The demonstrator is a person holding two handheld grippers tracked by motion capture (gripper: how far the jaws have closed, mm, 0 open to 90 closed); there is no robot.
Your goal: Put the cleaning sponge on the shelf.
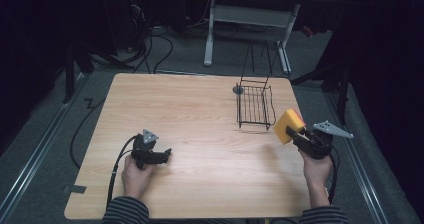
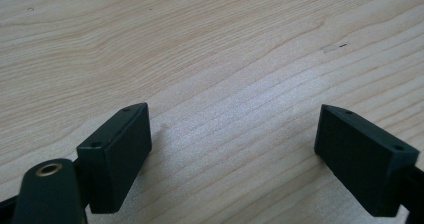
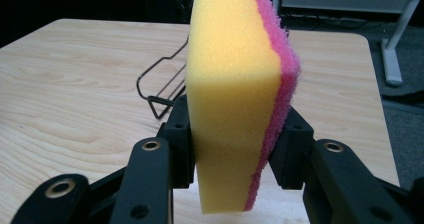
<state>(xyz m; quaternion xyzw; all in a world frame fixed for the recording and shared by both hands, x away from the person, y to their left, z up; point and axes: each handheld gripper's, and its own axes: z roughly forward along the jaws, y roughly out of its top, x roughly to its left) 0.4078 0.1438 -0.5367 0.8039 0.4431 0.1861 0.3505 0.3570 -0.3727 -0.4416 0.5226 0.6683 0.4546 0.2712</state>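
A yellow sponge (image 1: pixel 288 125) with a pink scouring layer is held upright off the table by my right gripper (image 1: pixel 295 134), at the table's right edge. In the right gripper view both jaws press into the sponge (image 3: pixel 235 99), one on the yellow face and one on the pink. A black wire rack (image 1: pixel 255 105) stands just left of and beyond the sponge. My left gripper (image 1: pixel 167 154) rests low over the front left of the wooden table (image 1: pixel 190 114). Its jaws stand wide apart in the left gripper view, left gripper (image 2: pixel 232 149) with bare wood between them.
A small dark round object (image 1: pixel 238 89) lies by the rack's far left corner. Part of the wire rack (image 3: pixel 162 86) shows behind the sponge. Beyond the table stand a white desk frame (image 1: pixel 250 19) and cables on the grey floor.
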